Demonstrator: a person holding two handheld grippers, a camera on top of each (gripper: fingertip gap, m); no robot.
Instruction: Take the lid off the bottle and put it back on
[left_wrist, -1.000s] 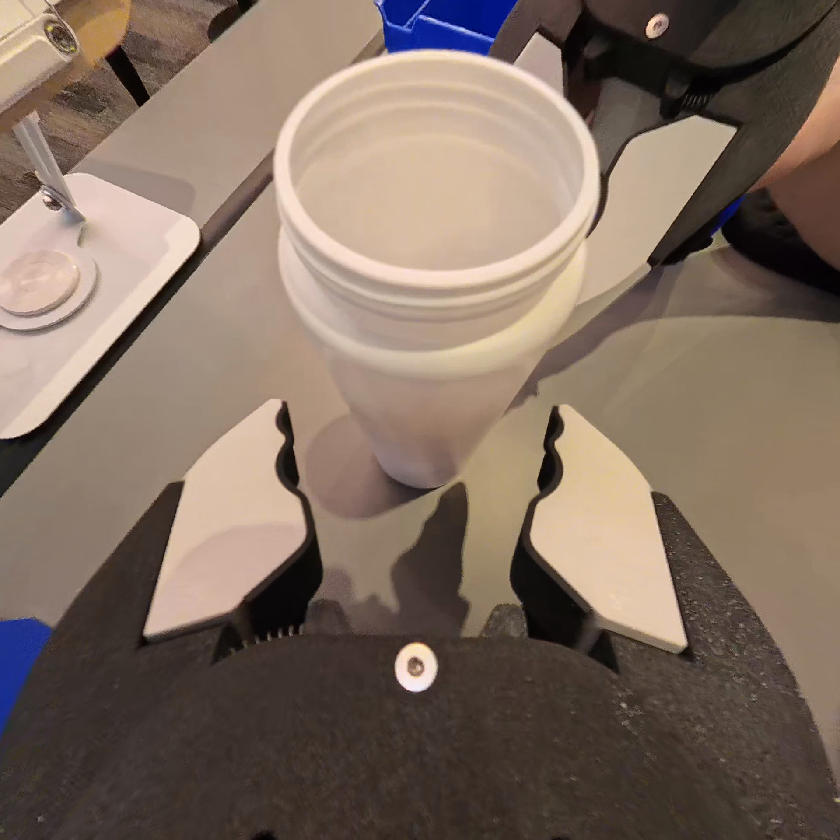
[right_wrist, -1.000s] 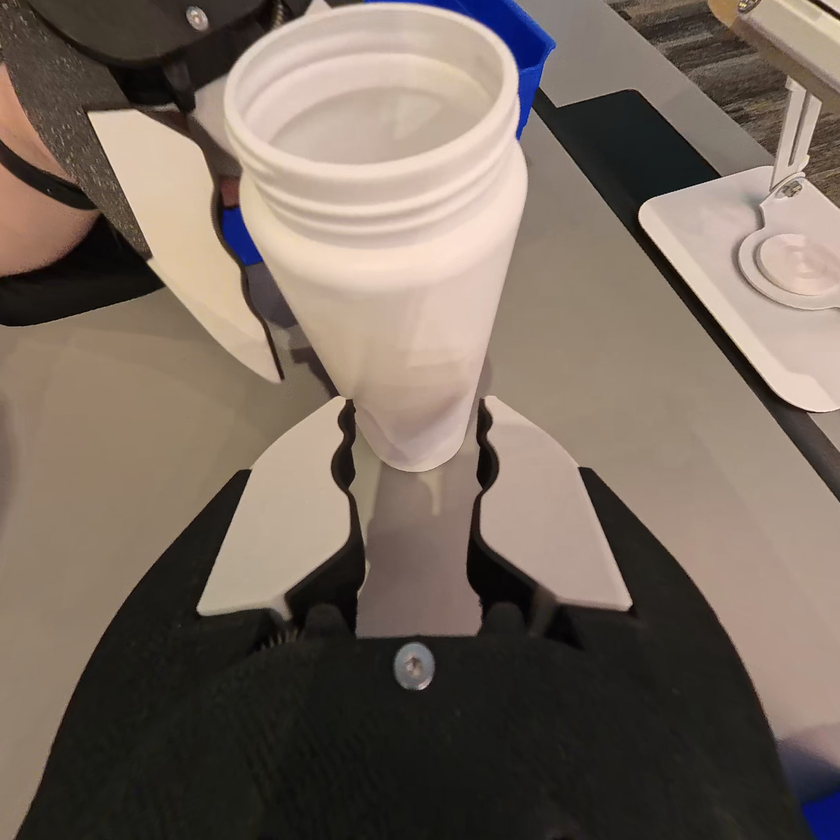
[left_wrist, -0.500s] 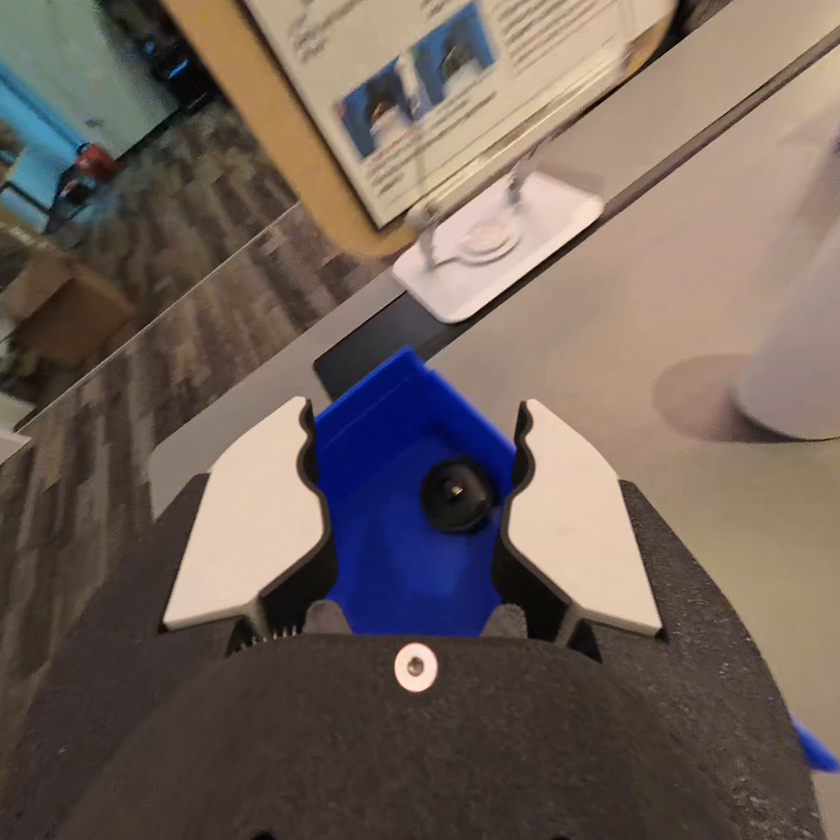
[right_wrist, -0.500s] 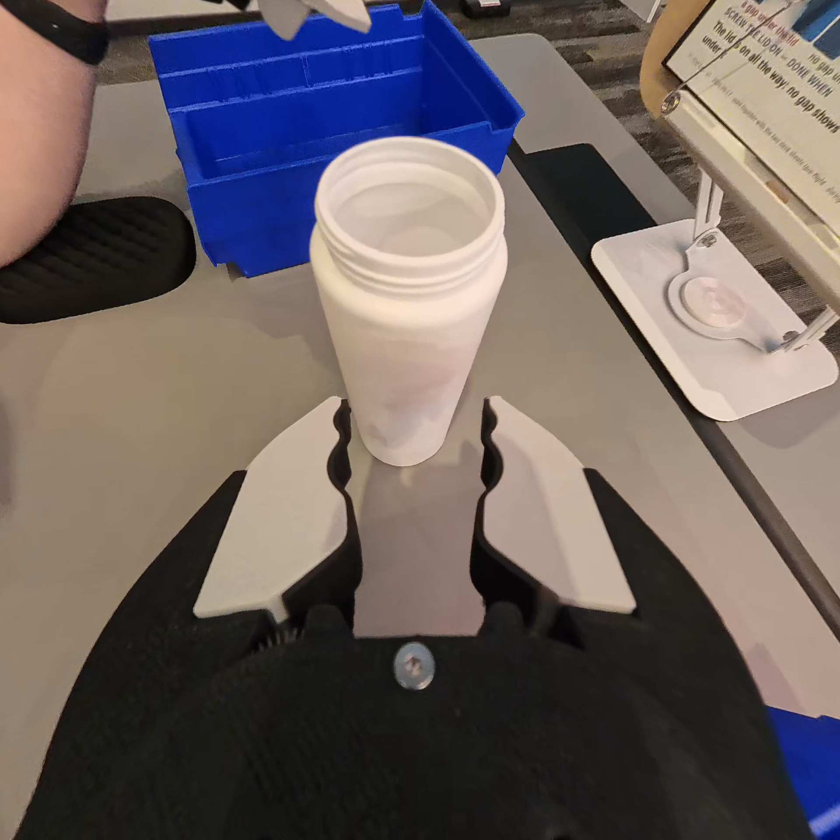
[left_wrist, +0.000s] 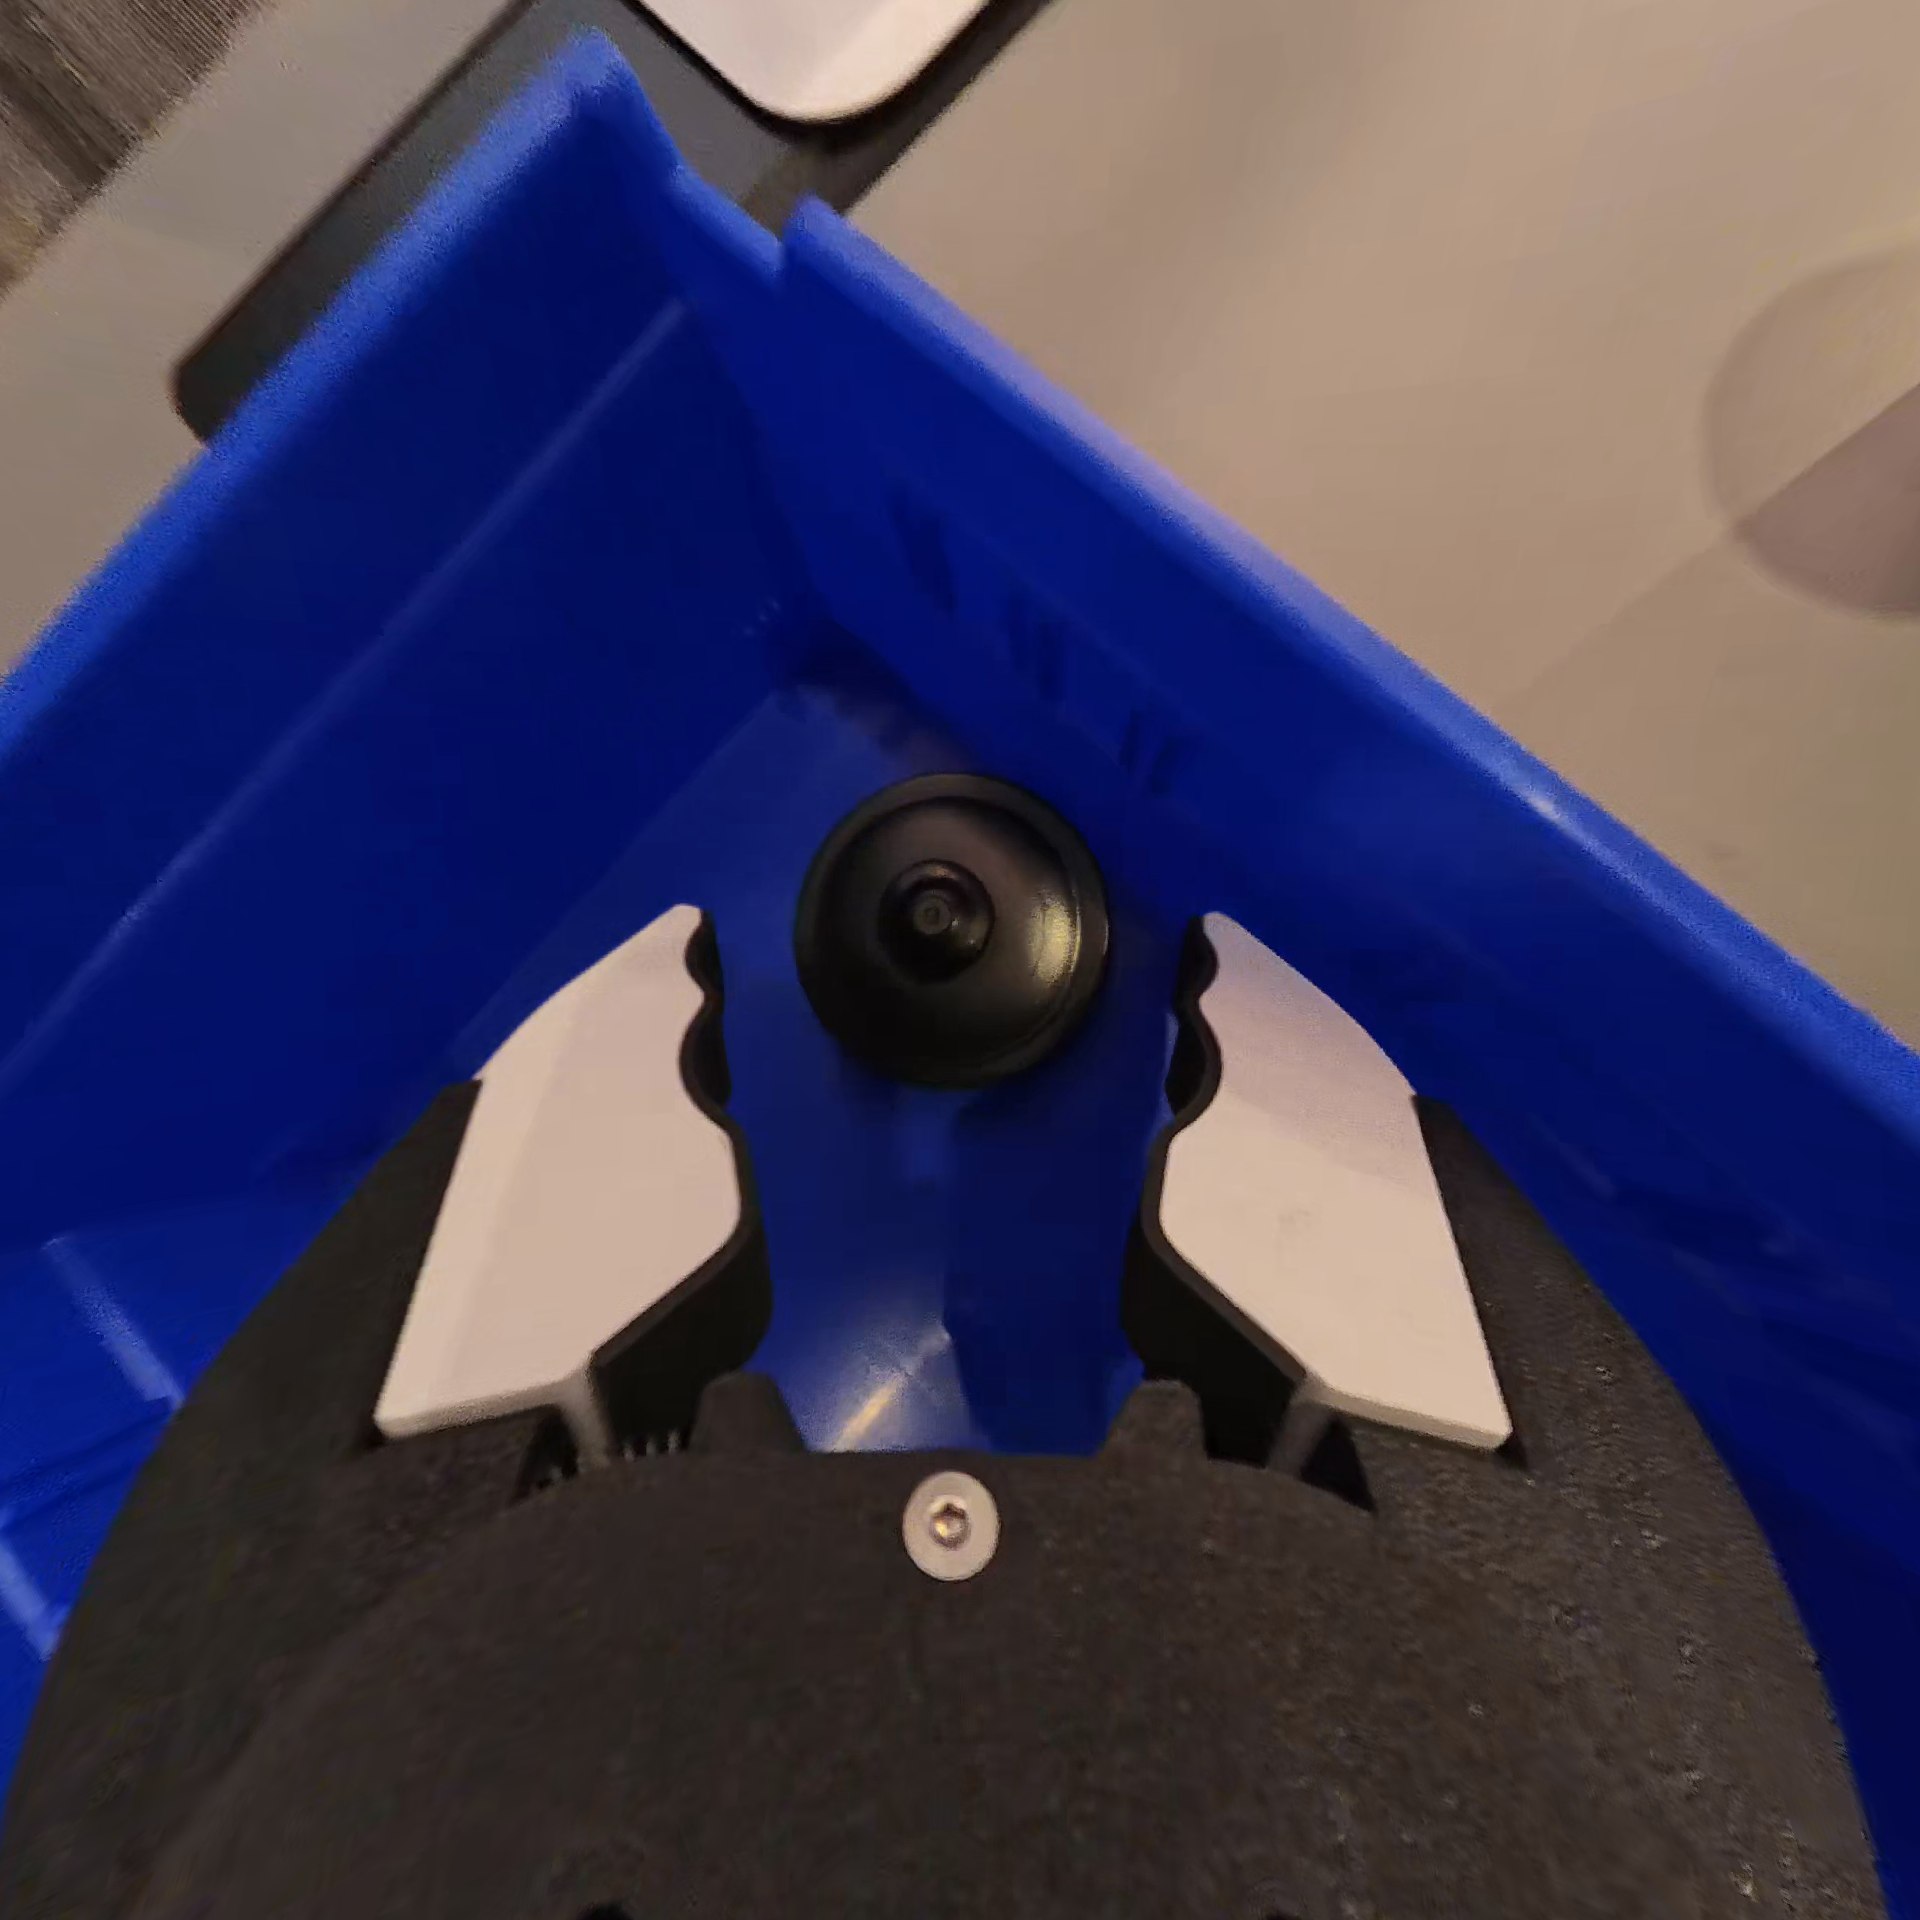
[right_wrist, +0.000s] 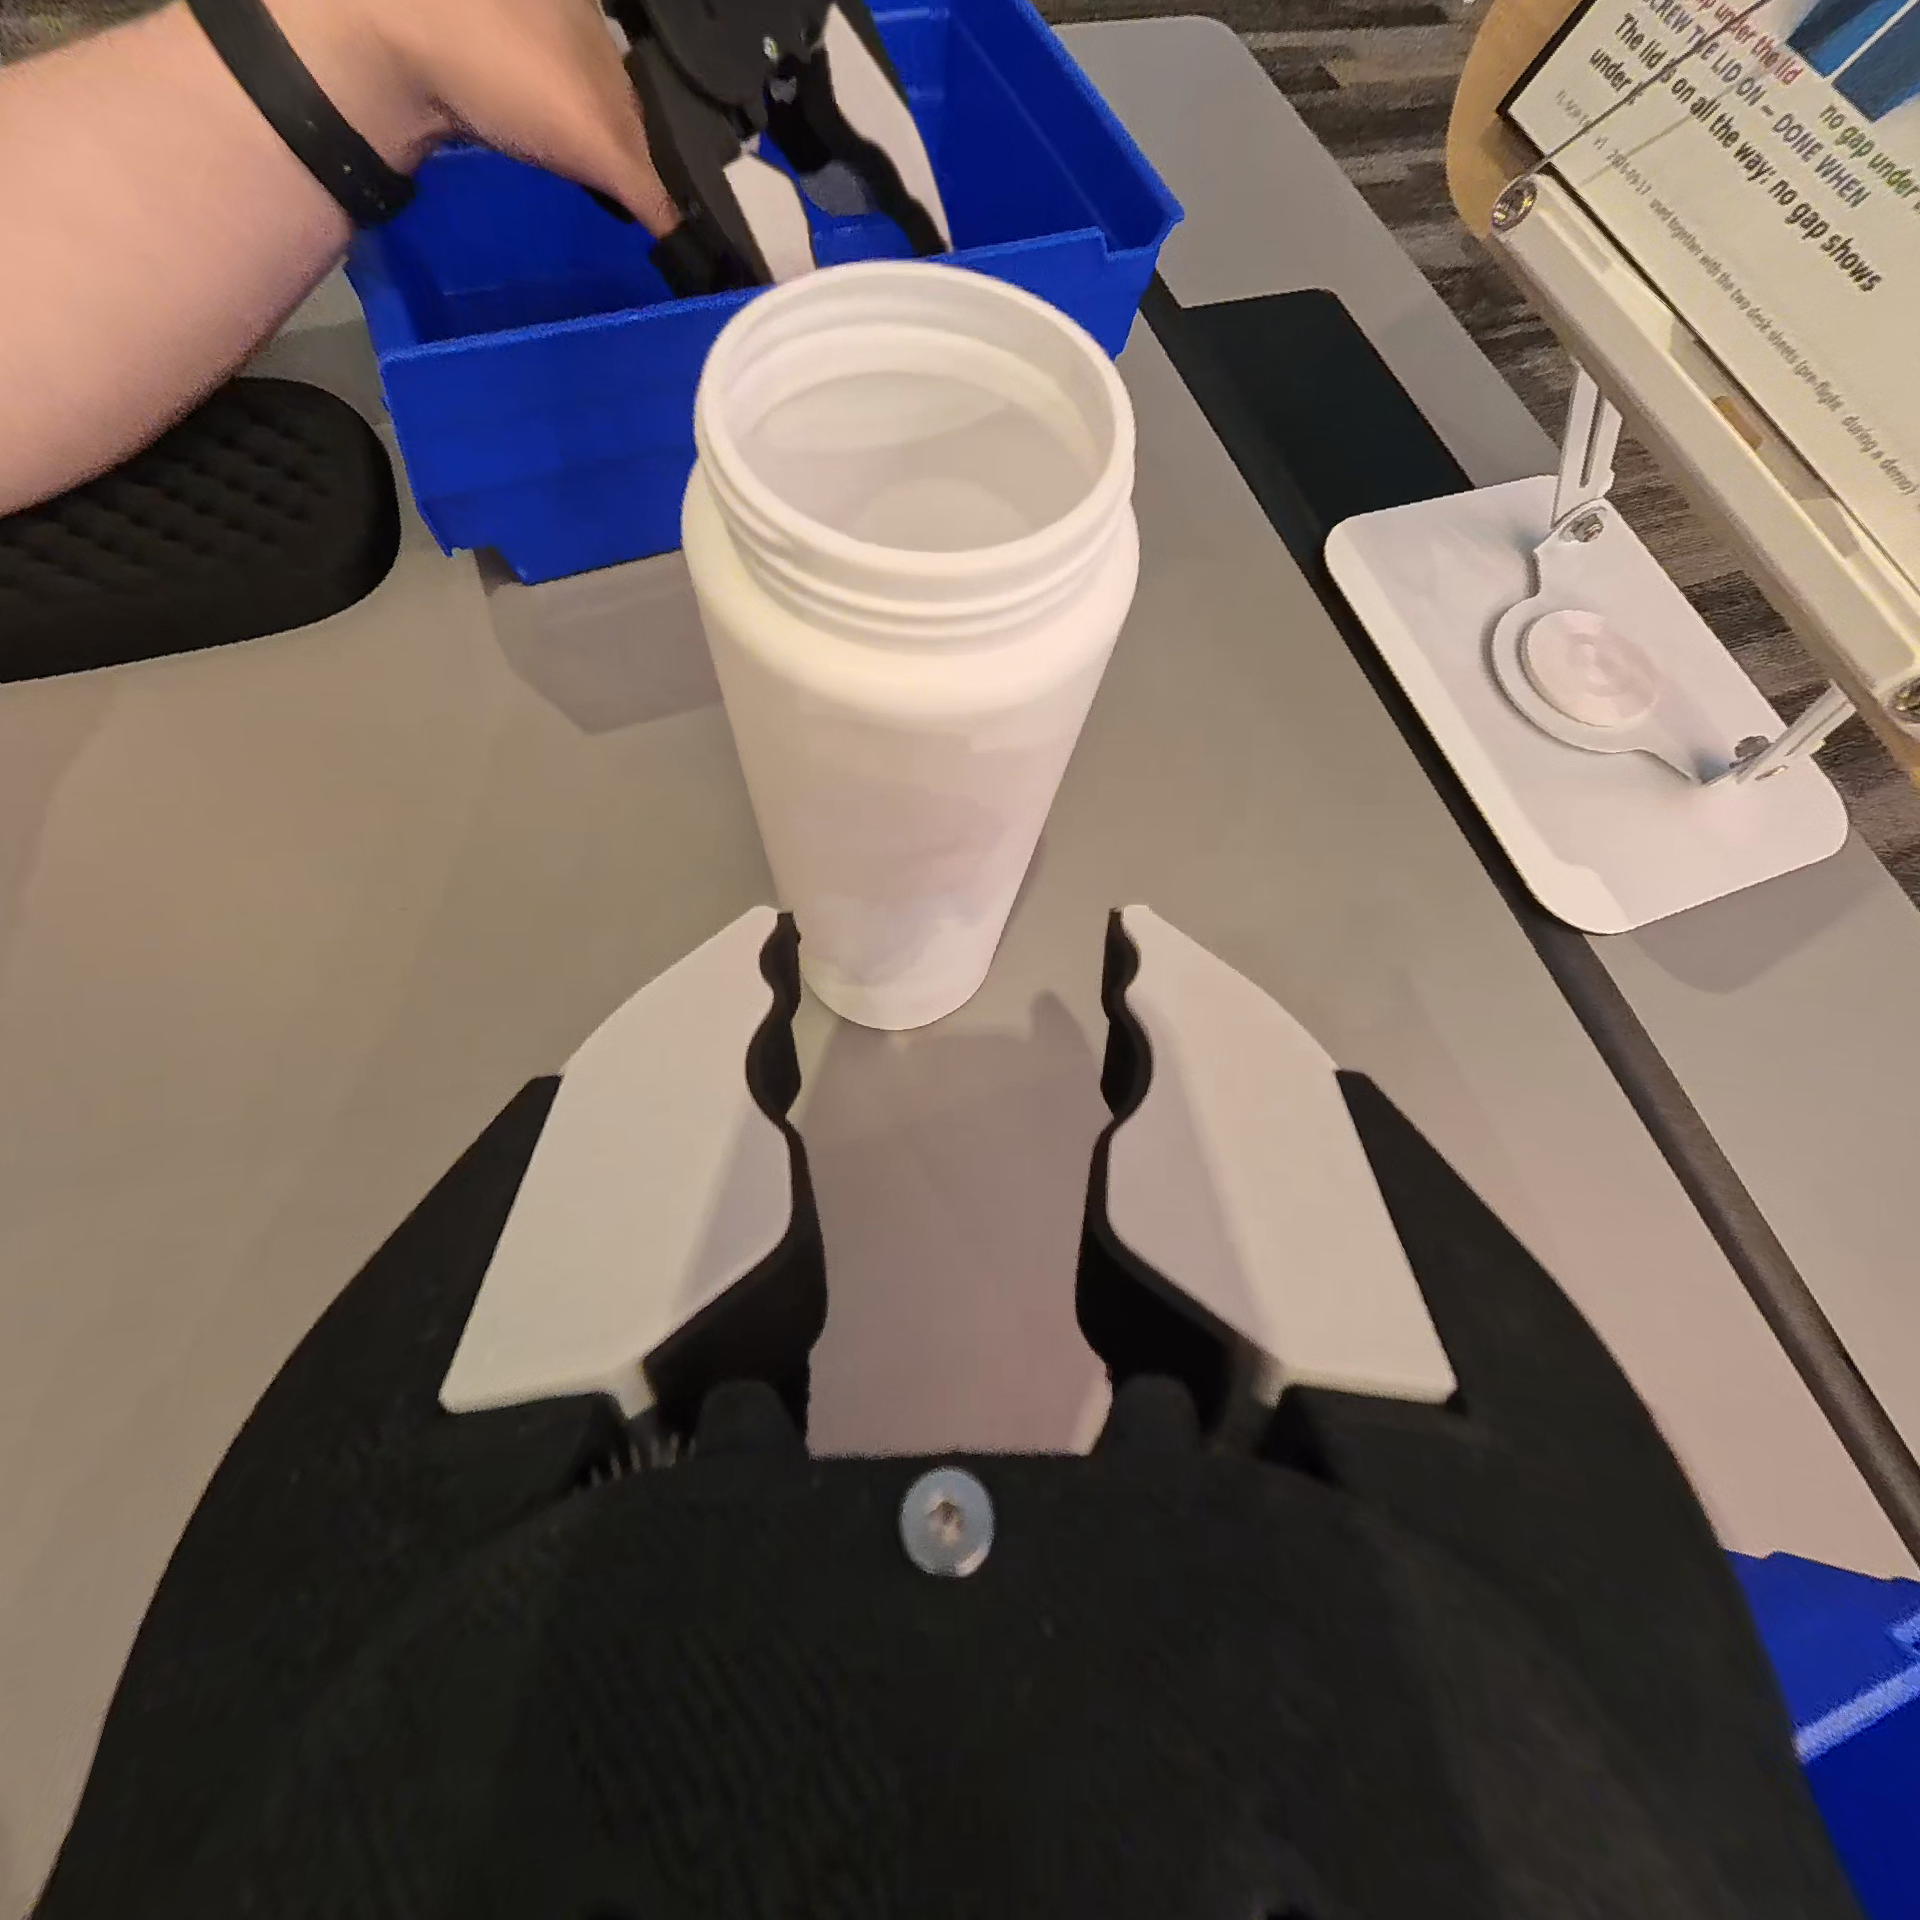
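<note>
A smooth grey table (right_wrist: 312, 935) carries everything, with patterned carpet beyond its far edge. Nearest, the right gripper (right_wrist: 951, 925) sits low with its jaws apart, the left tip just beside the foot of the white bottle (right_wrist: 904, 707) without clamping it. The bottle stands upright, its threaded mouth uncovered. Behind it lies the blue bin (right_wrist: 727, 343), and there the left gripper (left_wrist: 945, 930) reaches in, jaws spread and empty, tips either side of the black lid (left_wrist: 951, 930) resting in the bin's corner against the wall. To lift it cleanly, I'd slide the fingers further along until they span the lid's widest part, then close squarely; the near wall leaves little room on that side. A white stand (right_wrist: 1590, 717) sits off to the right.
</note>
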